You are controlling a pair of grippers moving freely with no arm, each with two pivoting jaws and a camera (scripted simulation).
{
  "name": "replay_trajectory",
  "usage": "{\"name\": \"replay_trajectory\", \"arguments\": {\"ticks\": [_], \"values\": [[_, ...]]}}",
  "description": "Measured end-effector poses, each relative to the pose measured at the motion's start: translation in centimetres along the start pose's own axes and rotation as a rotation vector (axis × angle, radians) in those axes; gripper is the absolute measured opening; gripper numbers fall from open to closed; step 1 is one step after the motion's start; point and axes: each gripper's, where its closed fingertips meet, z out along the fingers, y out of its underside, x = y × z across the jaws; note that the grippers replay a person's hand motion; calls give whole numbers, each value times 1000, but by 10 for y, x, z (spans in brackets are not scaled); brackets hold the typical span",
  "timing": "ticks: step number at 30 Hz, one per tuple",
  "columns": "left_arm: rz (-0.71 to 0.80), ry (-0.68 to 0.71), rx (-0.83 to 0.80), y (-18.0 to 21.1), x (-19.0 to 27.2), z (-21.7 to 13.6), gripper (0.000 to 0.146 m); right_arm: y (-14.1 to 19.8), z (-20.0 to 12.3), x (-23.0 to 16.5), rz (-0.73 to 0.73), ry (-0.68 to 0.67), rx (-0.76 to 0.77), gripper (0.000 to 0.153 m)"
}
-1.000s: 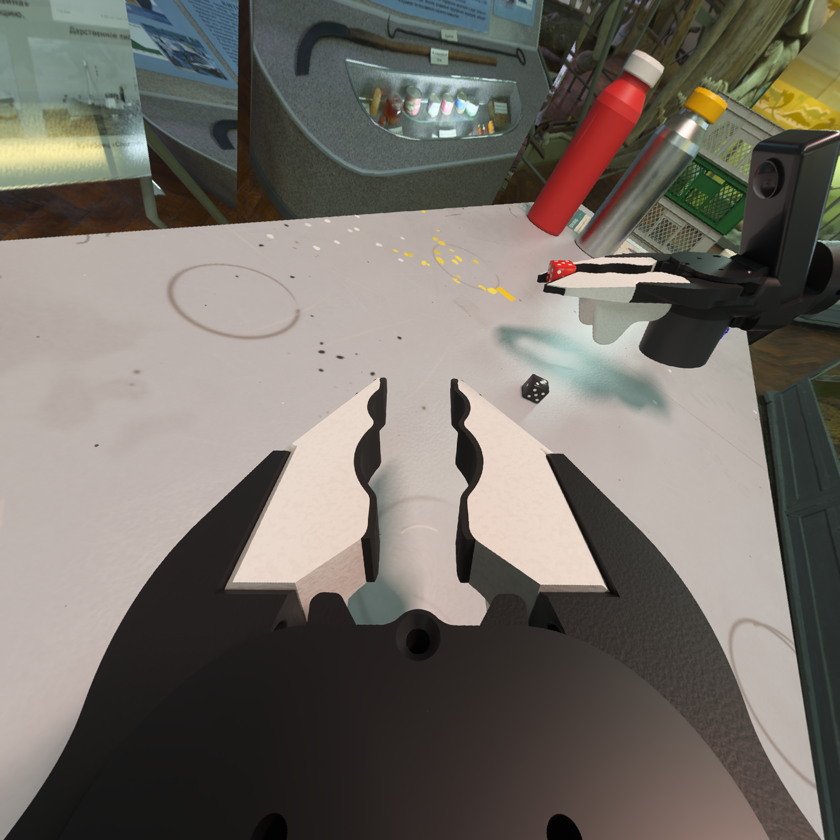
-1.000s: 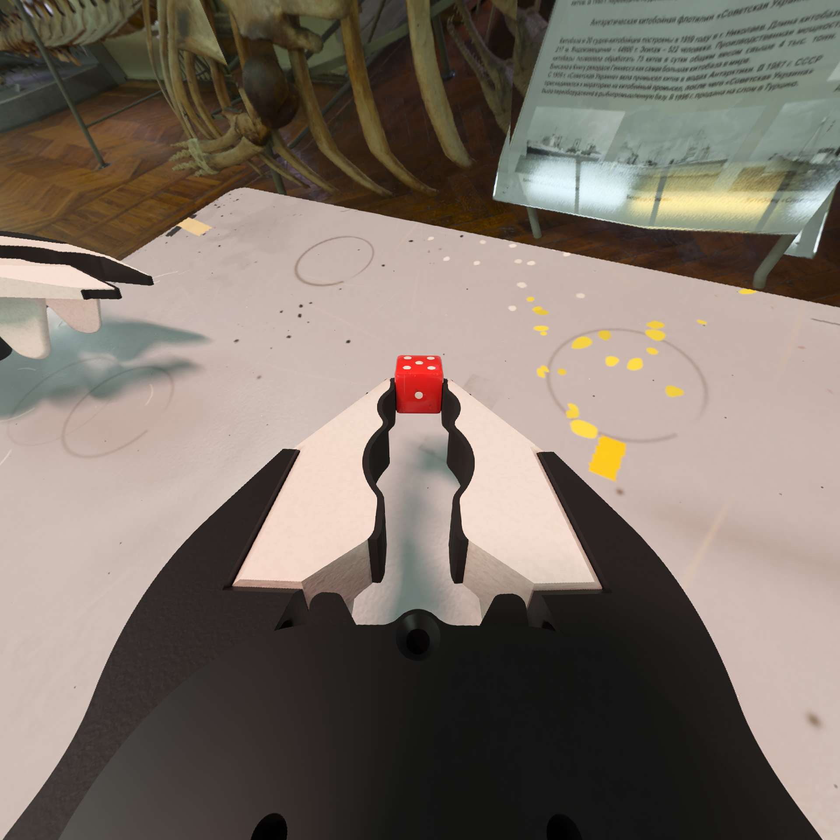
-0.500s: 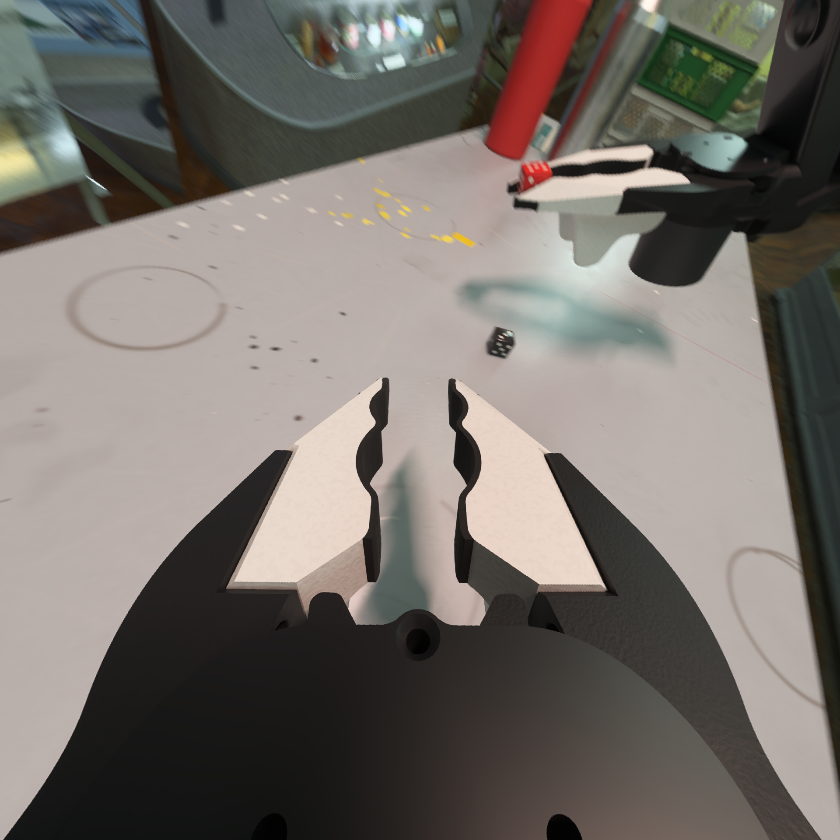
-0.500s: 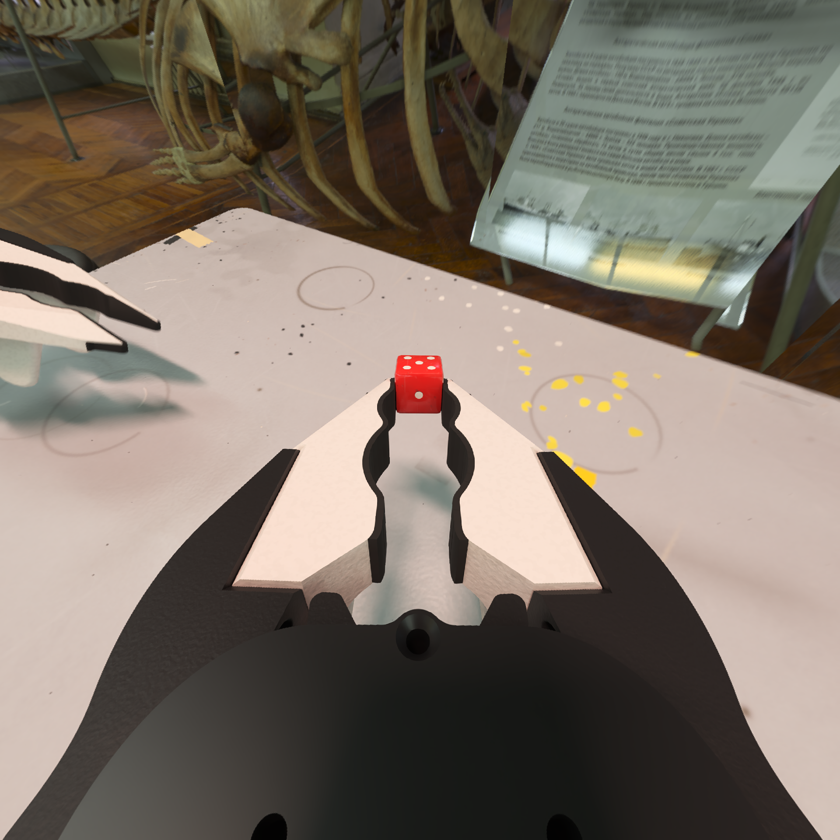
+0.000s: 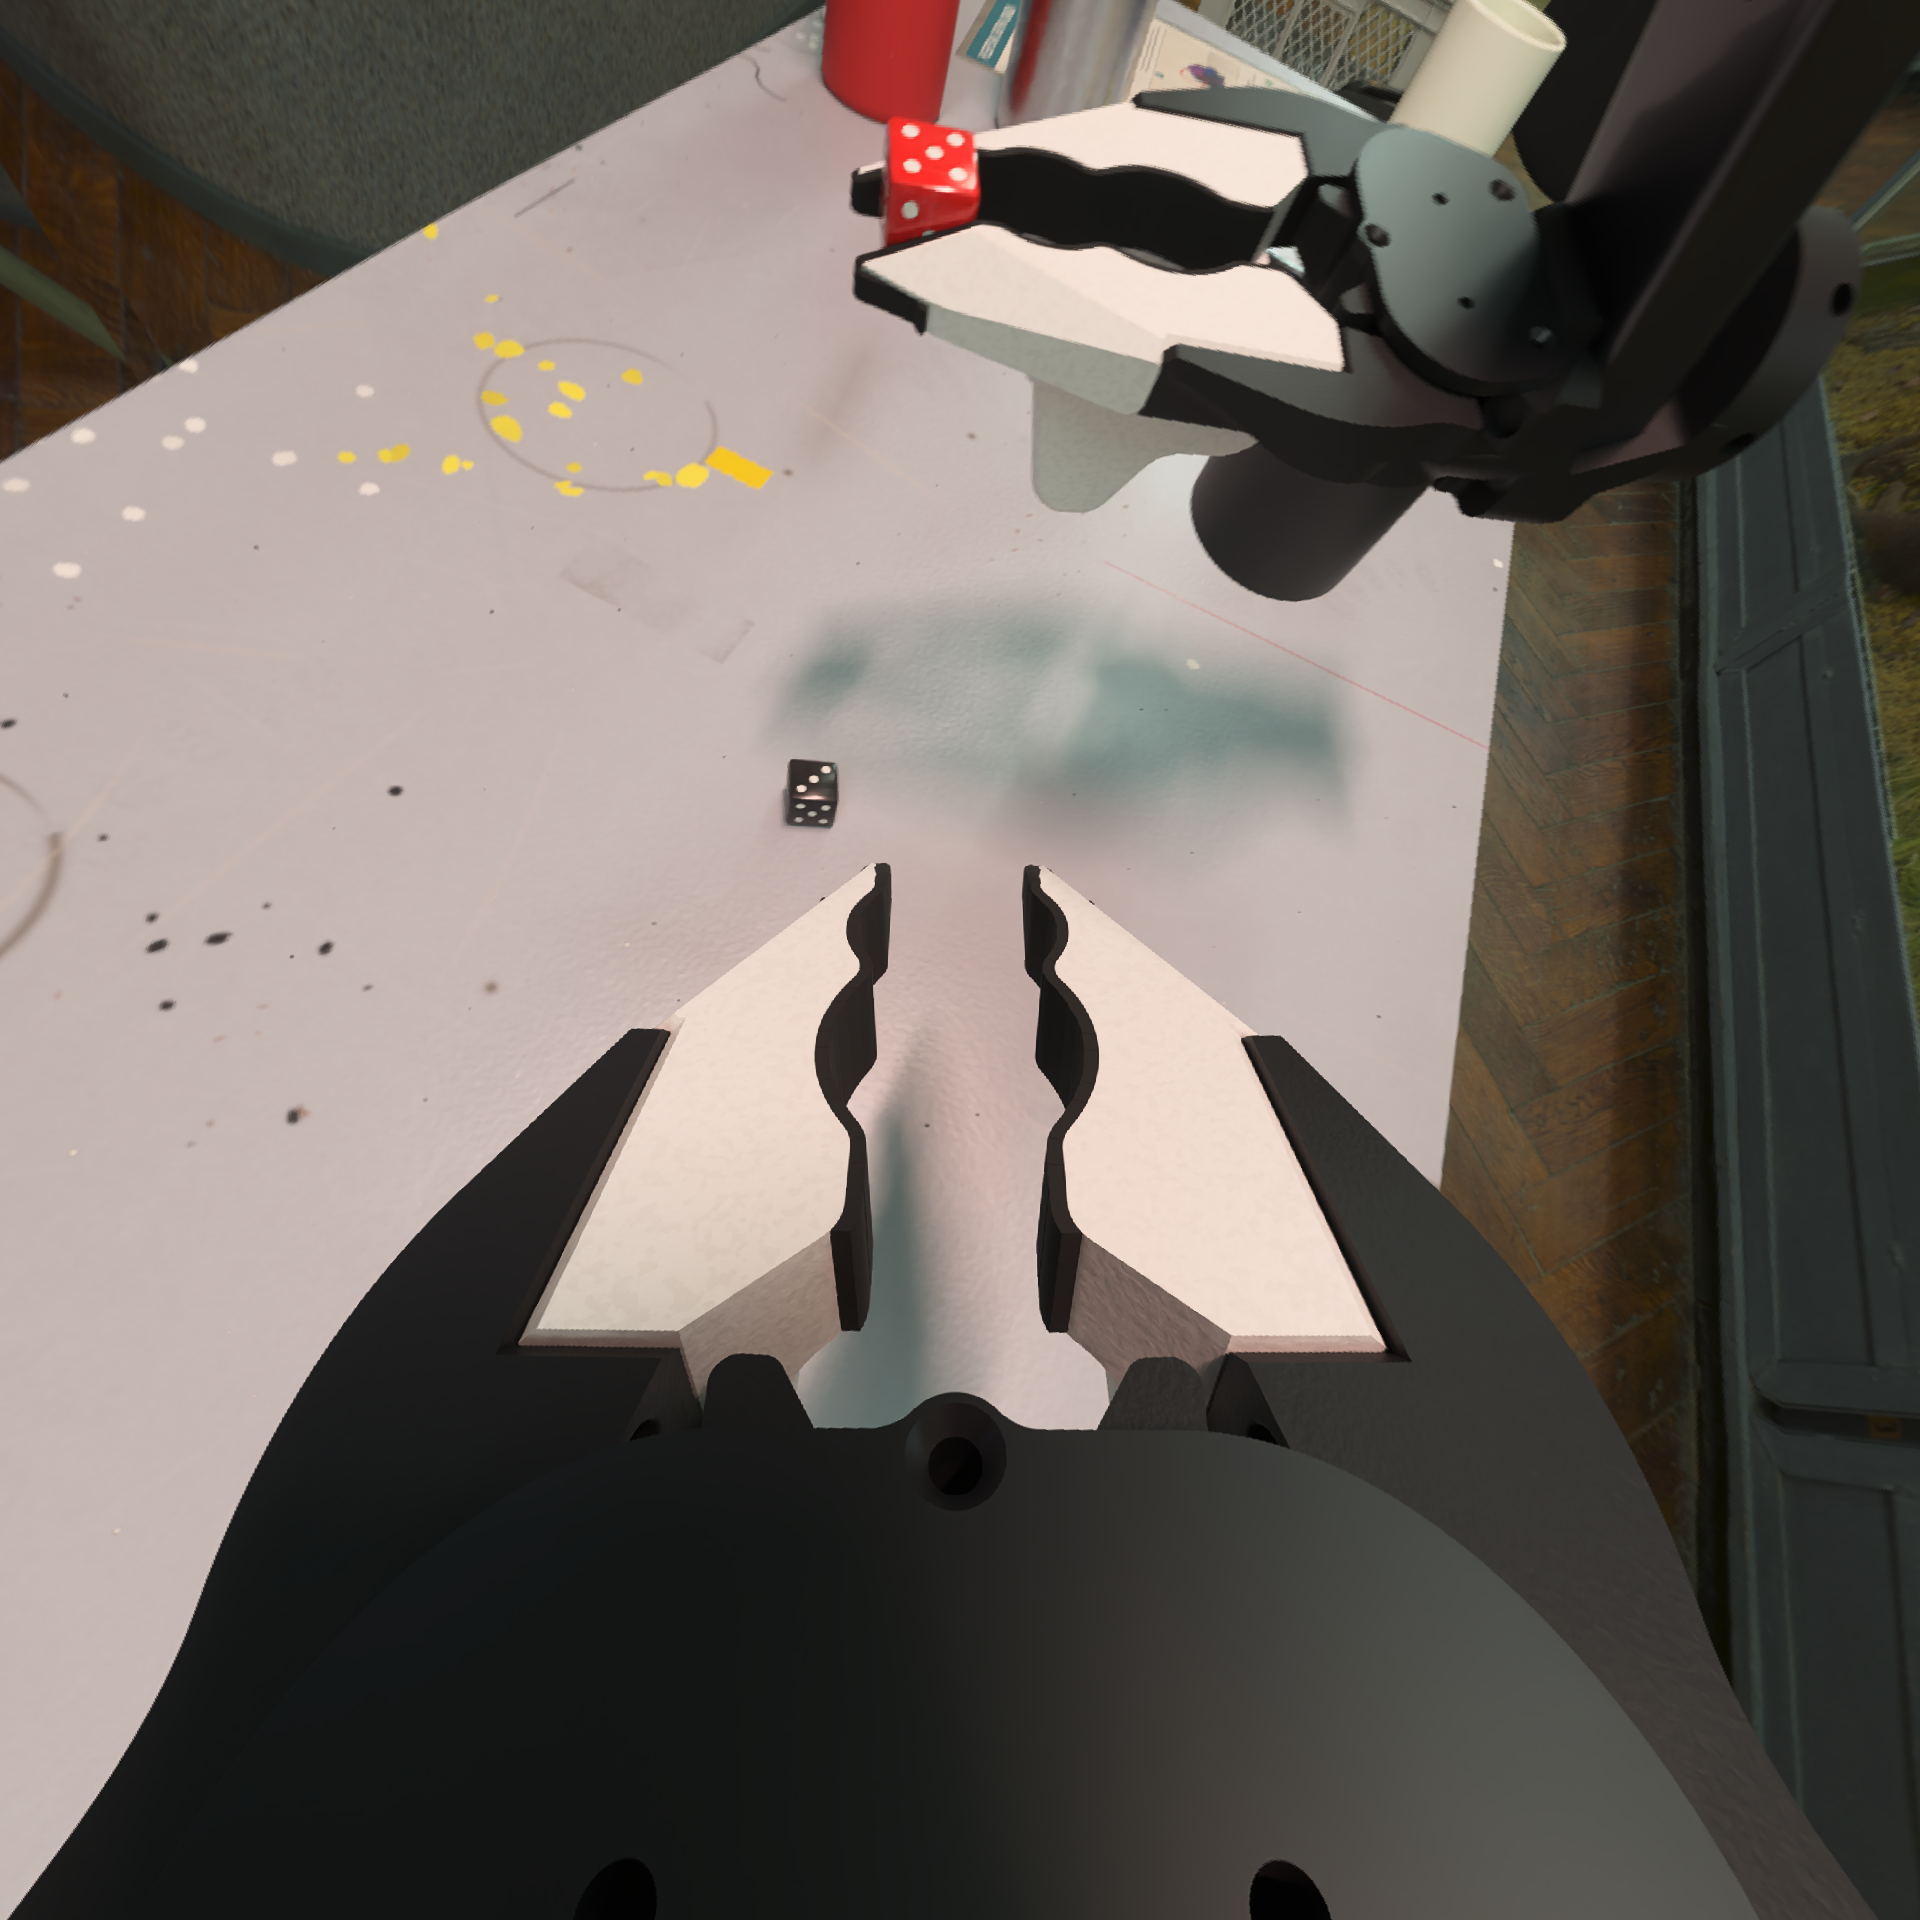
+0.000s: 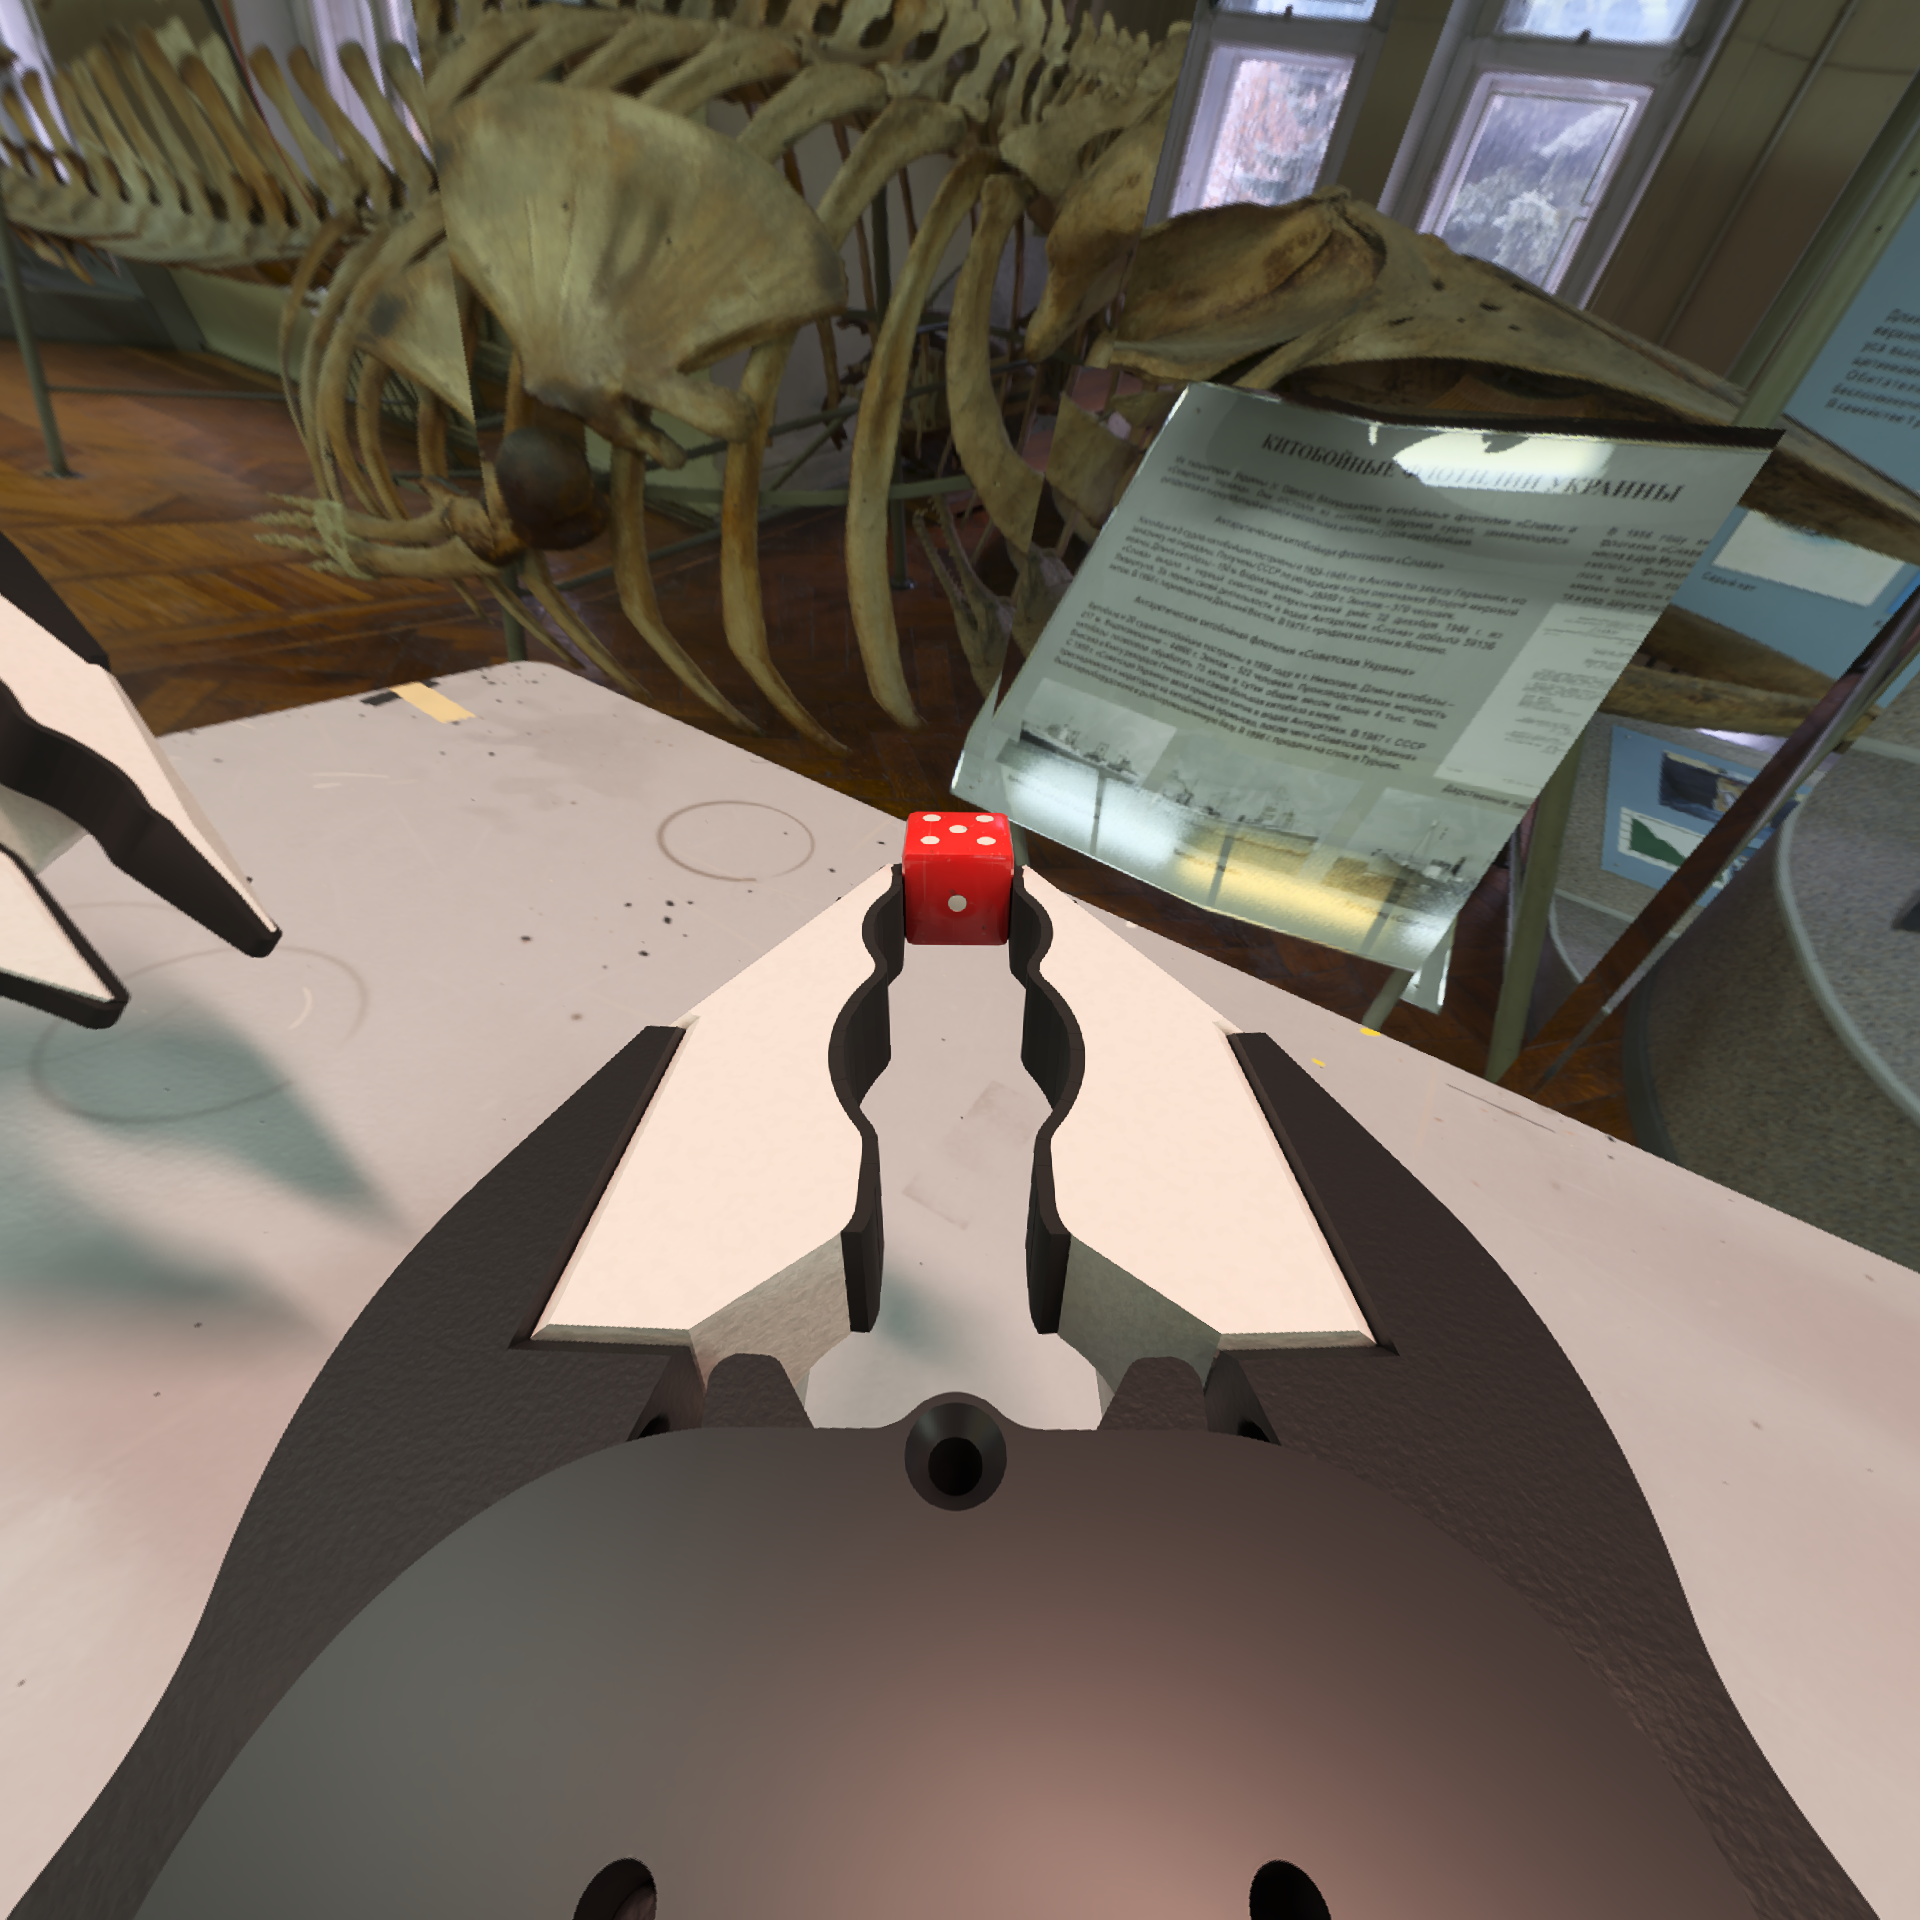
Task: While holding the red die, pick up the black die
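The black die (image 5: 811,794) lies on the pale table (image 5: 312,727), just ahead of and slightly left of my left gripper (image 5: 956,883). The left gripper is open and empty, above the table. My right gripper (image 6: 956,883) is shut on the red die (image 6: 956,878), pinched at the fingertips and held well above the table. In the left wrist view the right gripper (image 5: 878,213) hovers at the upper right with the red die (image 5: 930,179) at its tip. The left gripper's fingertips (image 6: 249,935) show at the left edge of the right wrist view.
A red bottle (image 5: 883,47) and a silver bottle stand at the table's far edge, partly cut off. The table's right edge (image 5: 1475,831) drops to a wooden floor. Yellow paint spots (image 5: 582,405) mark the table. A slanted information board (image 6: 1351,644) and a skeleton stand beyond the table.
My left gripper moved forward and tilted down, so the black die is now close in front of its fingertips. My right gripper rose and tilted up, still holding the red die.
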Motion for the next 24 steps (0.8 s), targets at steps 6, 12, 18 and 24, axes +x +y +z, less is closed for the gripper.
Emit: {"name": "replay_trajectory", "arguments": {"ticks": [6,12,18,24], "values": [[132,-95,76,11,3,-9,25,-8,-6,0,192,-104,72,19],[236,-224,112,42,-15,-6,22,7,0,14,529,-198,40,19],[268,-266,114,47,-35,-13,30,22,4,22,656,-194,-6,19],[235,-205,72,61,-45,-4,33,36,12,20,691,-212,-70,19]]}}
